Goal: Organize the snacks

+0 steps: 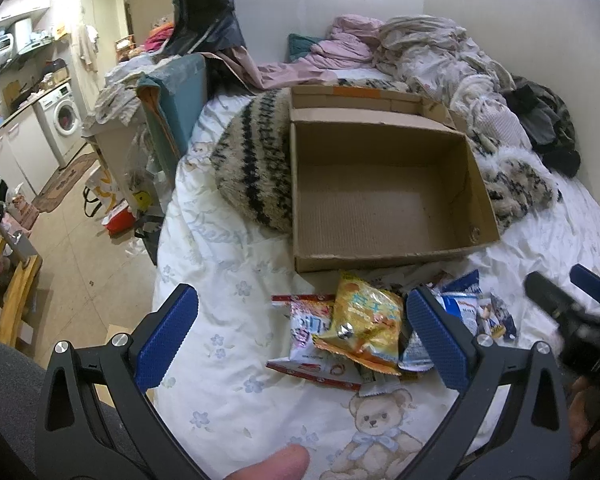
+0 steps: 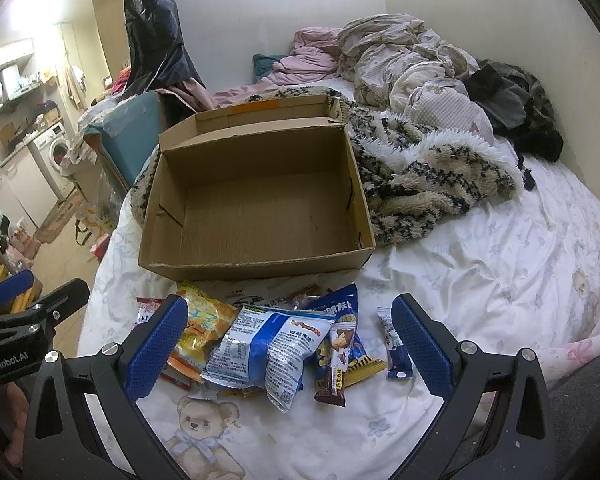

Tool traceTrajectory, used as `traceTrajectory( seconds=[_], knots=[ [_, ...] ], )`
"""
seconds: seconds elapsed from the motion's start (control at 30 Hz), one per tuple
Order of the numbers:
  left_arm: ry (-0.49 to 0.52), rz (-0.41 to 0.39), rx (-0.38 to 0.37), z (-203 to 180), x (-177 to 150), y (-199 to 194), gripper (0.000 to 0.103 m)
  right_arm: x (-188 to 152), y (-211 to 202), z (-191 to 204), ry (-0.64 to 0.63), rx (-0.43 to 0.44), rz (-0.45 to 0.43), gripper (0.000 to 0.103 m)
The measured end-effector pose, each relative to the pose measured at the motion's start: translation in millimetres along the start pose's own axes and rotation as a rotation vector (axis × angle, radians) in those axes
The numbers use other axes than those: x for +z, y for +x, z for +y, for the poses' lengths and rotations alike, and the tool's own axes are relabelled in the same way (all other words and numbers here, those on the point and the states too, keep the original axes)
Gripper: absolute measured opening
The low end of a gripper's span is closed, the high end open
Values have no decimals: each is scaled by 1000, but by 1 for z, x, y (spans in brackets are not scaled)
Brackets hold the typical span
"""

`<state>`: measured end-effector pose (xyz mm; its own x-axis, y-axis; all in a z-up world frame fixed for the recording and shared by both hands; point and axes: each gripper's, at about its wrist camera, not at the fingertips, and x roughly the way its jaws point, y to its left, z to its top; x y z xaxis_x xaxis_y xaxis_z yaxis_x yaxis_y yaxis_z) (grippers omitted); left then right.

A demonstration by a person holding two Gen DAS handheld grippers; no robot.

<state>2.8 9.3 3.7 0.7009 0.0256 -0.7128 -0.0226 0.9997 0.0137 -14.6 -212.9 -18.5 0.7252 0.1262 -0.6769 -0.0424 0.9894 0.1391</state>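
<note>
Presently, left wrist view:
Left gripper [image 1: 302, 330]: released, jaws spread wide, grasping nothing, above the near edge of the snack pile.
Snacks: yellow packet [image 1: 366, 326] on top of a pink-and-white packet [image 1: 310, 328], loose on the bed sheet [image 1: 228, 280].
Cardboard box [image 1: 384, 196]: open, nothing inside, on the bed just beyond the pile.
Right gripper [image 1: 572, 300]: seen at the right edge, beside the pile.

Right wrist view:
Right gripper [image 2: 290, 342]: released, jaws wide apart, holding nothing, over the pile.
Snacks: blue-and-white bag [image 2: 272, 346] between the fingers, chocolate bar [image 2: 336, 364] beside it, small blue sachet [image 2: 394, 344] near the right finger.
Fleece blanket [image 2: 428, 176]: bunched right of the box.
</note>
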Motion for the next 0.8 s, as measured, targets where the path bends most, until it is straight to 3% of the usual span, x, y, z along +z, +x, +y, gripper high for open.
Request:
traceTrajectory(
  seconds=[0.1,0.2,0.33,0.4,0.53,0.7,0.8],
  knots=[
    [-24,12,10,8,3,3,103,9,3,-22,104,22,10,103],
    [-52,30,10,14,5,5,103,16,14,-49,240,82,83,103],
    [-65,67,17,16,5,9,103,14,42,-78,371,125,236,102],
    [-74,88,14,17,4,12,103,9,63,-84,415,165,349,85],
    [-95,116,29,23,5,16,103,-8,106,-74,526,306,581,82],
    [-131,160,13,31,7,23,103,-11,129,-45,488,192,629,82],
    [-142,181,13,37,8,25,103,-12,146,-37,495,173,690,82]
  ],
)
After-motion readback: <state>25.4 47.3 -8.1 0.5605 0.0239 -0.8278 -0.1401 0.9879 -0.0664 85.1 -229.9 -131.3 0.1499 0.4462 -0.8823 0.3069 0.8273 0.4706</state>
